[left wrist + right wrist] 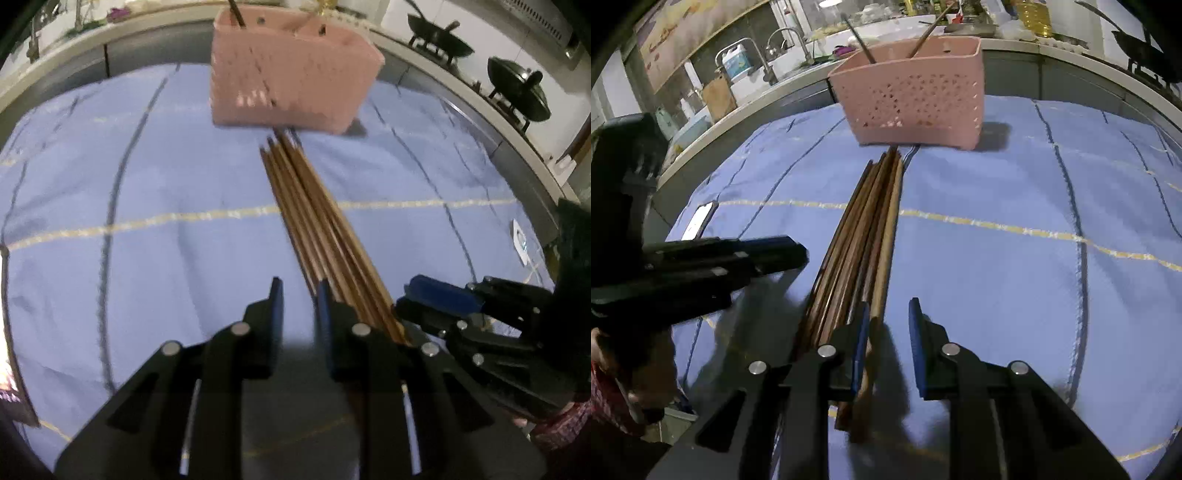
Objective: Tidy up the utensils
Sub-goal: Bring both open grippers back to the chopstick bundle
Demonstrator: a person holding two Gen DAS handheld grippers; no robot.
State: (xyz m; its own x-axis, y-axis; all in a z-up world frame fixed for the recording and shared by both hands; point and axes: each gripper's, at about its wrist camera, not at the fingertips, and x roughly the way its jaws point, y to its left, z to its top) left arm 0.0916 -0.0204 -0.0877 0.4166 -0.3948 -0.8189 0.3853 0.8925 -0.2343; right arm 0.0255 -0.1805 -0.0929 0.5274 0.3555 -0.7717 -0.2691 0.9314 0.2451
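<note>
The chopsticks [864, 236] lie bundled on the blue cloth [997, 258], tips toward the pink basket [916, 96] at twelve o'clock. Both grippers, left [299, 295] and right [888, 314], are spread, empty. Light, stiff, slippery sticks likely roll; pinch one mid-length.

Chopstick bundle [864, 236] lies flat on cloth [997, 277], running forward from both grippers toward basket [912, 99]. Far tips stop just short of basket base. Two sticks stand inside basket. Left gripper [299, 295] sits left of bundle's near end; right gripper [888, 317] straddles its right edge.
</note>
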